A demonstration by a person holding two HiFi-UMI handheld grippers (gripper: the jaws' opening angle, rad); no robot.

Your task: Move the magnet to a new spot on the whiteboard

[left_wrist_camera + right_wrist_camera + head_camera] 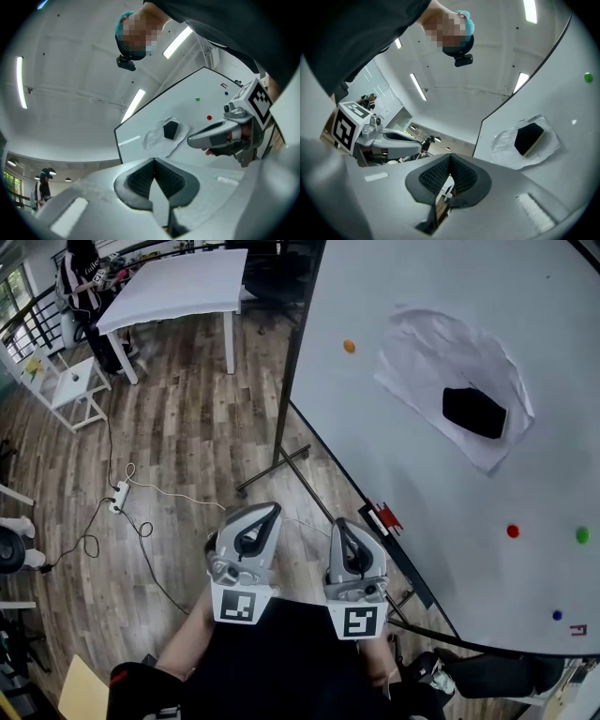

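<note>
The whiteboard point(441, 493) fills the right of the head view. On it sit an orange magnet point(349, 346), a red magnet point(513, 532), a green magnet point(582, 535) and a small blue magnet point(557, 615). A black eraser point(473, 412) pins a crumpled paper sheet point(422, 362) to the board. My left gripper point(265, 512) and right gripper point(342, 524) are held side by side close to my body, short of the board's lower edge. Both are shut with nothing between the jaws. The left gripper view shows the red magnet point(209, 117) and green magnet point(197, 99) beyond the left gripper point(153, 161); the right gripper point(450, 157) faces the eraser point(529, 136).
A red marker point(384, 518) lies on the board's tray. The board's stand leg point(281, 460) reaches over the wooden floor. A power strip with cables point(117, 495) lies at the left. A white table point(178, 287), a small white stand point(70, 381) and a person point(80, 277) are at the back left.
</note>
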